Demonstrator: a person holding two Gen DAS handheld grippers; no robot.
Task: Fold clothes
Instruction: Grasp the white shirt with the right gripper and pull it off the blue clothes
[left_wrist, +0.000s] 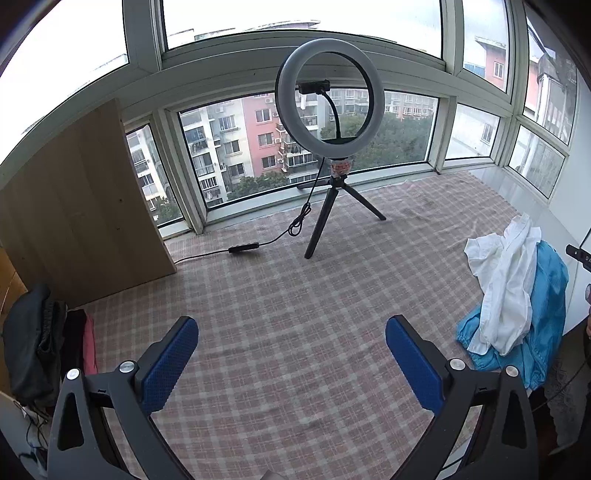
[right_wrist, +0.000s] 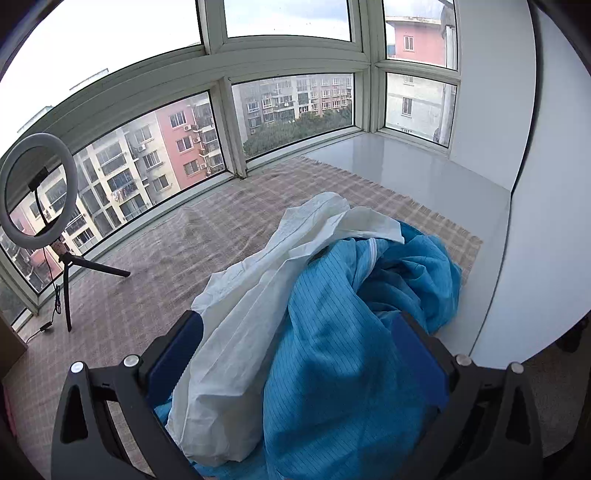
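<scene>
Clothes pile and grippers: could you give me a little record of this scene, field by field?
Surface: checked cloth
Clothes: white garment draped over blue garment, both crumpled
Left gripper: open, over bare cloth, holding nothing
Right gripper: open, fingers either side of the pile
Also there: ring light on tripod by the window

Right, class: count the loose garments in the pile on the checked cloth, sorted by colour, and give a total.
White garment: 1
Blue garment: 1
Total: 2

Both lie heaped together, the white one draped over the blue, between the open fingers of the right hand-held gripper.
</scene>
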